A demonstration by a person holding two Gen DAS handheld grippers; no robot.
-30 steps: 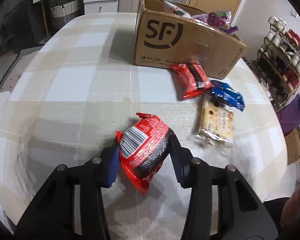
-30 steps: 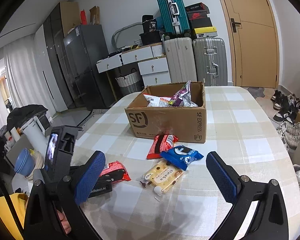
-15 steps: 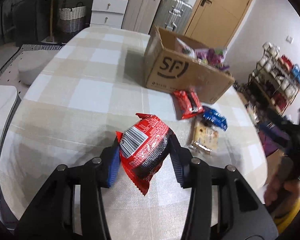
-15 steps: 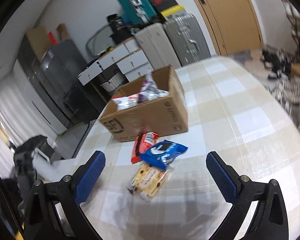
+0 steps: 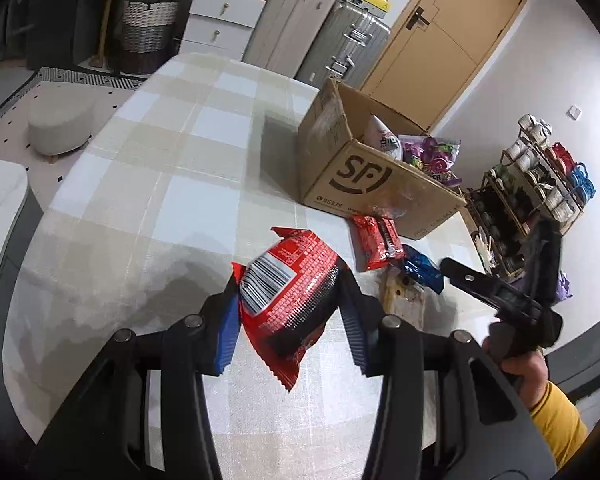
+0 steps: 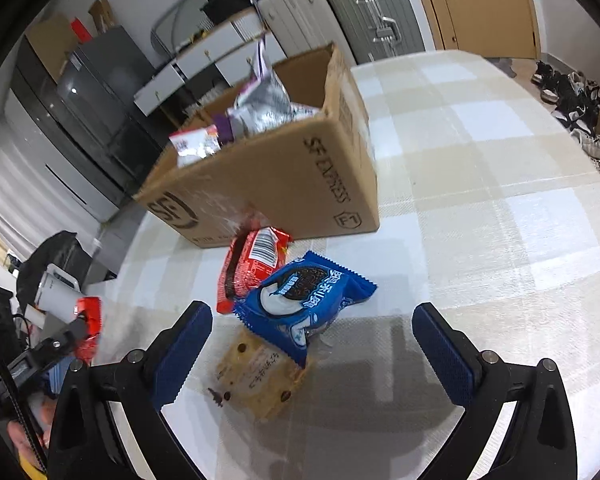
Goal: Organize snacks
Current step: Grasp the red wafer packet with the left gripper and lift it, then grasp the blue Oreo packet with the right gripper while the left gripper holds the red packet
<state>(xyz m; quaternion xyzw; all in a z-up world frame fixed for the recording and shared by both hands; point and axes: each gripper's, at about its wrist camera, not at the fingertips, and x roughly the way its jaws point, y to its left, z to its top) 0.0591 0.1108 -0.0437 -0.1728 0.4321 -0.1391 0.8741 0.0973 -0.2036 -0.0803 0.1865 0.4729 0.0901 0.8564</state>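
Counting three loose packets [image 6: 305, 307], one clawed [image 5: 288, 300].

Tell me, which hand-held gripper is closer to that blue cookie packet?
Right. The right hand-held gripper hangs open just short of the blue cookie packet; the left hand-held gripper, off to its side, grips a red snack packet.

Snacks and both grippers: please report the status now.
Left gripper shut on red packet, held above the table. Right gripper open over blue packet. Box beyond, nothing blocking it.
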